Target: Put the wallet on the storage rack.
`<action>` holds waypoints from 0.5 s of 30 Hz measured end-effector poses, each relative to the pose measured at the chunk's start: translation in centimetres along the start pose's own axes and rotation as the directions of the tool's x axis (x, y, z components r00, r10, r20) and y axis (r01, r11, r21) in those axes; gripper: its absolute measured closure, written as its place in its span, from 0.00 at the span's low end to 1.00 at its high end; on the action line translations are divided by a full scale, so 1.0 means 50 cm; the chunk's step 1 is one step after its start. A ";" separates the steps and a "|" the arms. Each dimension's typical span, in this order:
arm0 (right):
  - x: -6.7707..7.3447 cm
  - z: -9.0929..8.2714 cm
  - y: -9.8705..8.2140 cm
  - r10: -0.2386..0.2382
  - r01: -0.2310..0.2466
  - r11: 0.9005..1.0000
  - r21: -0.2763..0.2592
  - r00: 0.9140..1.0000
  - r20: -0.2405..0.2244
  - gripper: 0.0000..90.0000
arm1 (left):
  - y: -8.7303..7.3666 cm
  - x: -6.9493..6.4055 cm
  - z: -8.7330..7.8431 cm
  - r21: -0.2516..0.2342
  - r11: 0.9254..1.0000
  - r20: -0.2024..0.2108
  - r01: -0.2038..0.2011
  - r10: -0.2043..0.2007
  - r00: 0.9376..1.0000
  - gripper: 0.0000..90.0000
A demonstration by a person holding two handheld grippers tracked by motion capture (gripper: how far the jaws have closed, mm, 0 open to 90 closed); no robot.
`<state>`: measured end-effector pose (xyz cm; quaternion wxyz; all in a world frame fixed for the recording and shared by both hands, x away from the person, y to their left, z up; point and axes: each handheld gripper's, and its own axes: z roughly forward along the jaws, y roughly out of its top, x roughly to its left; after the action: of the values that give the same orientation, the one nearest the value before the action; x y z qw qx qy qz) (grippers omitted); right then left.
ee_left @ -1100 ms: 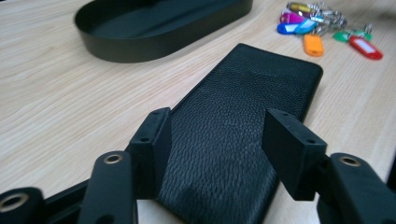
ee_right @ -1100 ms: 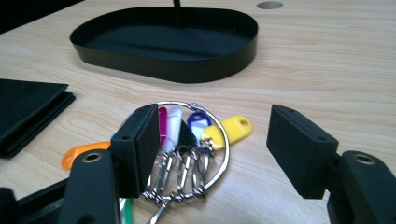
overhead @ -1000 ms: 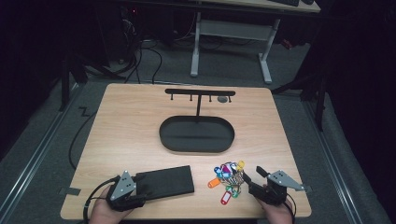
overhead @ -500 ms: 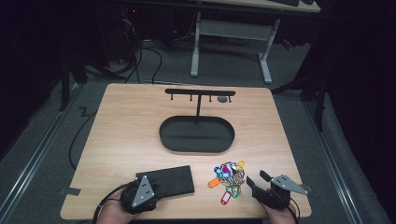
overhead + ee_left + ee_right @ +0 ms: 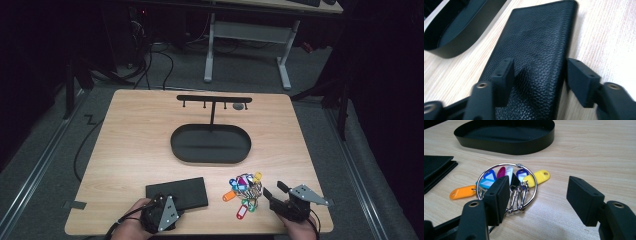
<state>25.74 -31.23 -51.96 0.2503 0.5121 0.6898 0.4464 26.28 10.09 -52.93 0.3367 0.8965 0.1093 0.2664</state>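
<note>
We hold our left gripper low over the near end of the black leather wallet, which lies flat on the counter near its front edge. The fingers have just been closing: one sits on top of the wallet, the other beside its edge, not squeezing yet, so it looks like a pinch is coming. Our right gripper waits with fingers wide apart by the key ring with colored tags. Farther back sits the black oval tray, maybe a home for both.
</note>
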 end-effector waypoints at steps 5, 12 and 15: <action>0.009 -0.006 0.003 -0.016 0.016 1.000 -0.009 1.000 0.006 0.39 | -0.010 -0.011 -0.003 -0.028 0.999 -0.035 -0.044 0.043 0.998 0.62; 0.015 -0.020 -0.002 0.002 -0.002 1.000 -0.013 1.000 0.027 0.40 | -0.018 -0.017 -0.007 -0.055 0.996 -0.056 -0.072 0.068 0.996 0.71; 0.008 -0.020 -0.002 0.016 -0.015 1.000 -0.017 0.999 0.029 0.40 | -0.022 -0.017 -0.008 -0.073 0.994 -0.057 -0.082 0.078 0.995 0.75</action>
<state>24.76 -31.23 -51.55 0.2613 0.5217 0.6784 0.4465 25.33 10.81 -53.72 0.3561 0.8794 0.0724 0.3076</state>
